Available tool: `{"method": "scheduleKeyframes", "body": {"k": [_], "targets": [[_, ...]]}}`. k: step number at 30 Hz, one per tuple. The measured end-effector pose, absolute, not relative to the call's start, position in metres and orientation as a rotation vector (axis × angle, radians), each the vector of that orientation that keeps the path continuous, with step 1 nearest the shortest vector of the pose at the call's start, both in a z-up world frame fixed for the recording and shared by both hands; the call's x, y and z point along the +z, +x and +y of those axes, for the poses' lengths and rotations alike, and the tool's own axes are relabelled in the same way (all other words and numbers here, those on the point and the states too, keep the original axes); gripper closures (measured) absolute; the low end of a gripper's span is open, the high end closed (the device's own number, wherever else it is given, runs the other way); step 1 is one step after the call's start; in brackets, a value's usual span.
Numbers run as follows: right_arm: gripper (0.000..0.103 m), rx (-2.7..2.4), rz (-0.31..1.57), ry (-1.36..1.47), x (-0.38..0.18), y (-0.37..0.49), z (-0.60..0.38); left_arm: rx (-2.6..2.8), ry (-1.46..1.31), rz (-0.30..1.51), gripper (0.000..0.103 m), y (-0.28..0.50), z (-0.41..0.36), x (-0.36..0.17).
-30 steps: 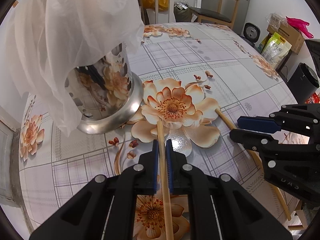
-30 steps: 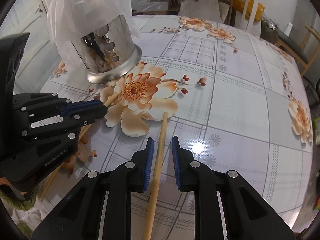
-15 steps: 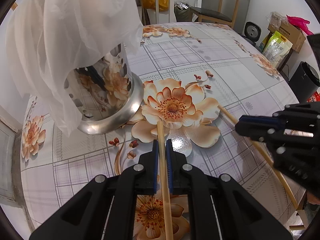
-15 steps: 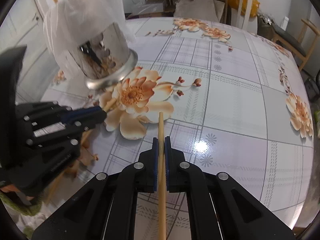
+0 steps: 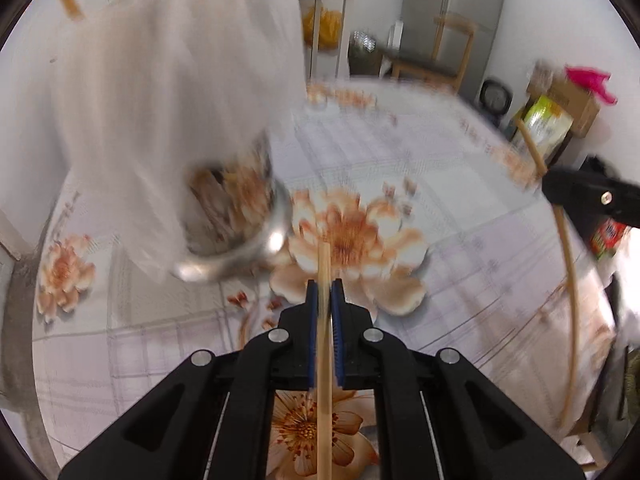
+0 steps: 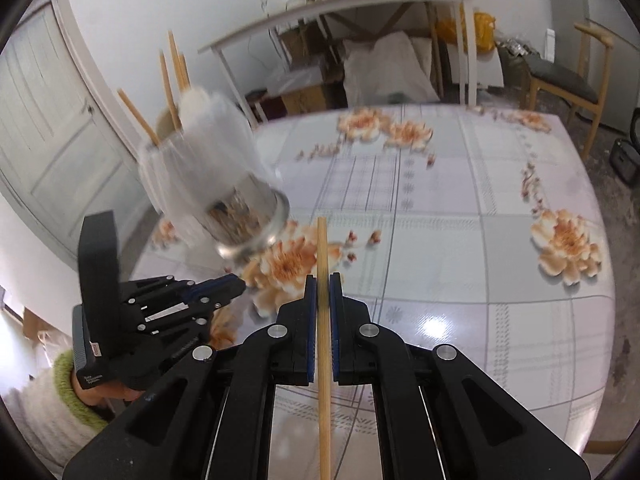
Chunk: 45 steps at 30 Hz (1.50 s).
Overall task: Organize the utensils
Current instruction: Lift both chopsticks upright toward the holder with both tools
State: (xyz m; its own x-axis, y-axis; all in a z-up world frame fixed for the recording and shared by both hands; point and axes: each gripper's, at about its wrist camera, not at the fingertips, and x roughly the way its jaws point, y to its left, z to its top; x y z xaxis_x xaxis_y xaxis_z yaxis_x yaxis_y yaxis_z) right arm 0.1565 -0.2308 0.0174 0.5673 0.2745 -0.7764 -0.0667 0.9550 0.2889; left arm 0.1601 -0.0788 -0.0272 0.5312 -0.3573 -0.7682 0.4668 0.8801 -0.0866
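My left gripper [image 5: 323, 286] is shut on a wooden chopstick [image 5: 323, 264] and holds it above the flowered table, pointing toward the metal utensil holder [image 5: 240, 236]. The holder is draped in white plastic [image 5: 168, 112] and blurred by motion. My right gripper [image 6: 323, 280] is shut on a second chopstick [image 6: 322, 240], lifted off the table. That chopstick shows at the right of the left wrist view [image 5: 570, 280]. In the right wrist view the holder [image 6: 244, 216] has several chopsticks [image 6: 172, 80] standing in it, and the left gripper [image 6: 224, 286] is at lower left.
The table carries a grey-checked cloth with orange flowers [image 6: 440, 220]. A wooden chair [image 6: 568, 80] and a white side table [image 6: 360, 4] stand behind it. A door [image 6: 52, 120] is at the left. Boxes and bags [image 5: 560, 108] sit at the far right.
Both grippers have lifted their chopsticks off the table and tilted upward. One second ago the right gripper was open around its chopstick; it closed by half a second ago.
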Motion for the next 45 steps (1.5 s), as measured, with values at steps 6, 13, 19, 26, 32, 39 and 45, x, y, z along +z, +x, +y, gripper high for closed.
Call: {"method": "scheduleKeyframes", "body": {"k": [6, 13, 19, 26, 32, 39, 45], "targets": [[0.099, 0.224, 0.841, 0.278, 0.057, 0.142, -0.242, -0.534, -0.032, 0.730, 0.097, 0.144, -0.036, 0.032], [0.099, 0.242, 0.746, 0.291, 0.088, 0.135, -0.247, -0.535, -0.138, 0.522, 0.097, 0.126, 0.007, 0.109], [0.099, 0.252, 0.728, 0.293, 0.093, 0.139, -0.246, -0.476, -0.174, 0.307, 0.097, 0.122, 0.032, 0.173], [0.099, 0.254, 0.741, 0.292, 0.090, 0.141, -0.245, -0.424, -0.333, 0.072, 0.097, 0.153, 0.050, 0.214], [0.099, 0.242, 0.758, 0.292, 0.086, 0.147, -0.250, -0.344, -0.371, -0.015, 0.097, 0.193, 0.050, 0.214], [0.099, 0.254, 0.774, 0.303, 0.080, 0.161, -0.253, -0.309, -0.399, -0.016, 0.097, 0.231, 0.043, 0.189], [0.099, 0.274, 0.780, 0.319, 0.077, 0.168, -0.255, -0.296, -0.392, 0.046, 0.097, 0.255, 0.032, 0.158]]}}
